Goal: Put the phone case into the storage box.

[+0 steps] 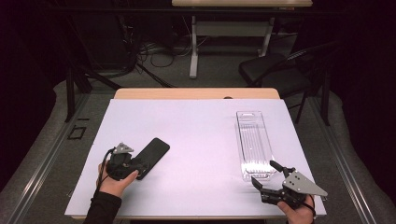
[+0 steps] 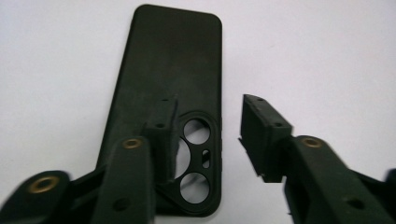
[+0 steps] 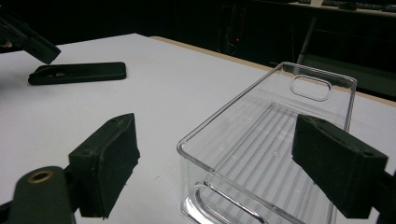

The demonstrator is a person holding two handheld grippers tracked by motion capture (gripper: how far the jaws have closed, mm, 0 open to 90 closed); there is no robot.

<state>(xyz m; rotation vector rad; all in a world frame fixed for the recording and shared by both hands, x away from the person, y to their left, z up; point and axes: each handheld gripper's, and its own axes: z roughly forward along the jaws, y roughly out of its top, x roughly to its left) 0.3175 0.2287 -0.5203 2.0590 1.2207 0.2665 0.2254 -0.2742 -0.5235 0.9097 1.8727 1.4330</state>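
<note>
One matte black phone case (image 2: 173,93); clear ribbed tray (image 3: 261,154).

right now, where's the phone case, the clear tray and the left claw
phone case (image 2: 173,60), left gripper view, plain back panel
clear tray (image 1: 239,135), high view, left wall
left claw (image 2: 210,135), left gripper view, midway between its tips, open over the case

Broad bare sheet (image 1: 201,140) lies open between phone case (image 1: 152,157) and clear tray (image 1: 254,144) (both low).
</note>
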